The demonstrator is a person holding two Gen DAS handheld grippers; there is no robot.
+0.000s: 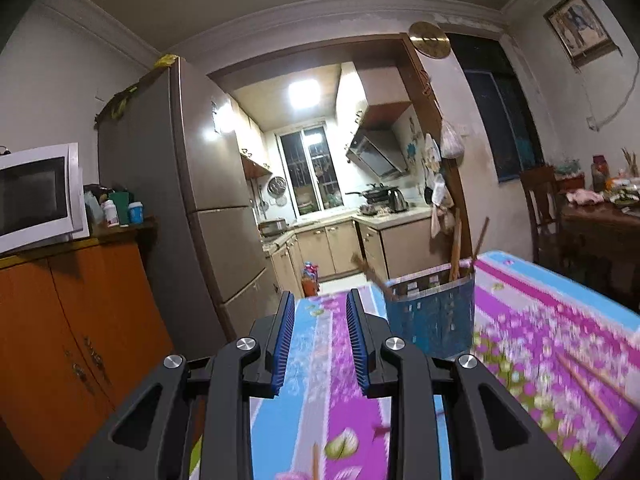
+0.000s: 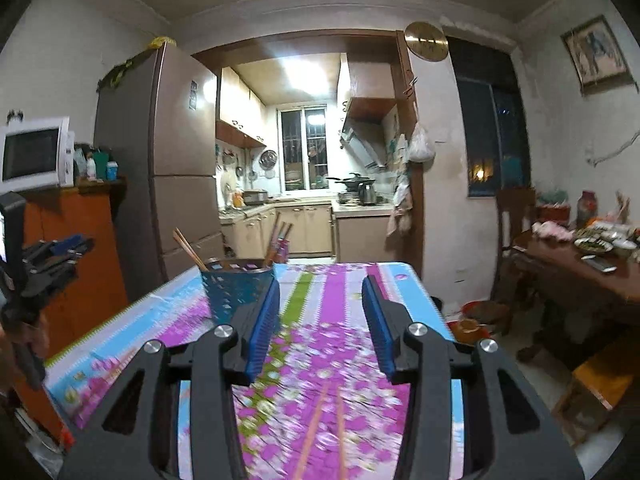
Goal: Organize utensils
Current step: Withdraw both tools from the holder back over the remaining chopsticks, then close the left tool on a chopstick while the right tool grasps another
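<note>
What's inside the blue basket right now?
Several wooden chopsticks stand in the blue basket, leaning on its rim, with more at the far side. The basket's walls hide their lower ends and the bottom, so an exact count is unclear.

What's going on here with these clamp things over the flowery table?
A person holds a two-finger gripper in each hand and is tidying chopsticks into a blue basket on the floral tablecloth. Several chopsticks already stand in the basket. Two loose chopsticks lie on the cloth right below the right gripper, which is open and empty. The left gripper is also open, holding nothing.
</note>
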